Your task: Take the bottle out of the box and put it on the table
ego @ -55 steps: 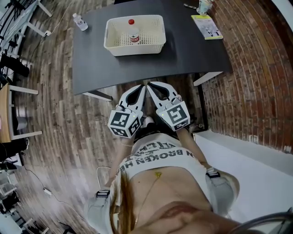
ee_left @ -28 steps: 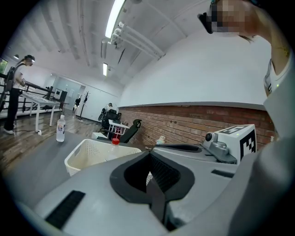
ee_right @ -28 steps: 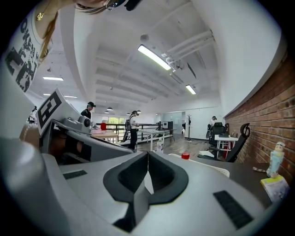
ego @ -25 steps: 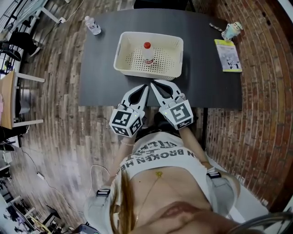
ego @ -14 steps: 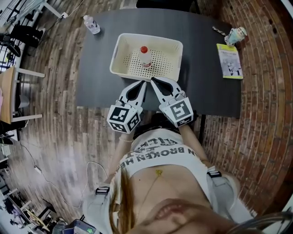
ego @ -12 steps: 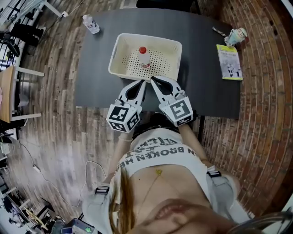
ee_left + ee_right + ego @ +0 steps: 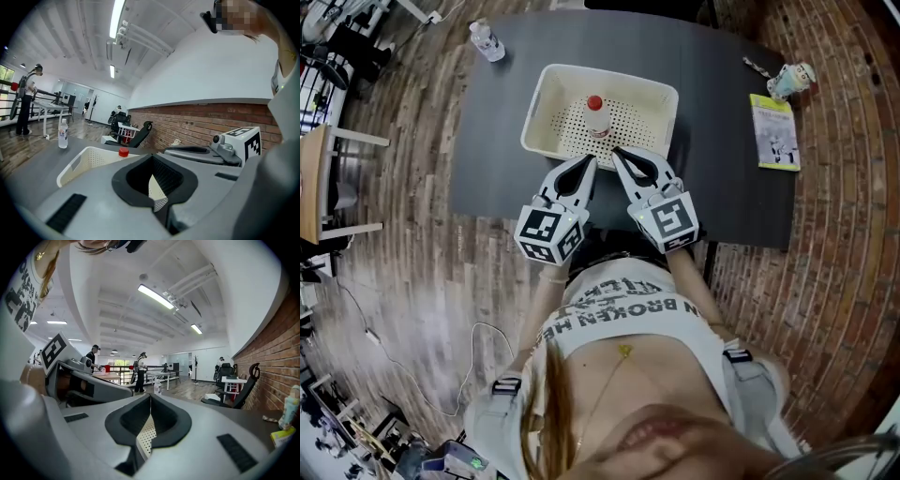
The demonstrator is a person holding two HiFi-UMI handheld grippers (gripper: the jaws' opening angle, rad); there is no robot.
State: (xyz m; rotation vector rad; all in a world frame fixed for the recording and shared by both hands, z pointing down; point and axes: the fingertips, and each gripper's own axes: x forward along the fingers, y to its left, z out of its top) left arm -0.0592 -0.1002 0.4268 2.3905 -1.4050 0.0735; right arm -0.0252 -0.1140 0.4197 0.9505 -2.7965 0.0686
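A cream perforated box point(image 7: 540, 111) sits on the dark grey table point(image 7: 722, 178). A small bottle with a red cap point(image 7: 595, 114) stands upright inside it. My left gripper point(image 7: 589, 161) and right gripper point(image 7: 617, 152) are side by side with their tips at the box's near rim, both shut and empty. In the left gripper view the red cap point(image 7: 123, 152) shows above the box wall point(image 7: 86, 161), beyond my left gripper point(image 7: 152, 158). My right gripper point(image 7: 150, 395) has the box's perforated wall point(image 7: 144, 436) showing through its loop.
A clear water bottle point(image 7: 487, 41) stands at the table's far left corner. A yellow-green booklet point(image 7: 776, 131) and a cup point(image 7: 795, 79) lie on the right side. A wooden chair point(image 7: 328, 183) is on the floor at left. The floor is brick and wood.
The person has stepped up to the table. Both grippers have moved forward together, from short of the table edge to the box's near rim. Both stayed shut.
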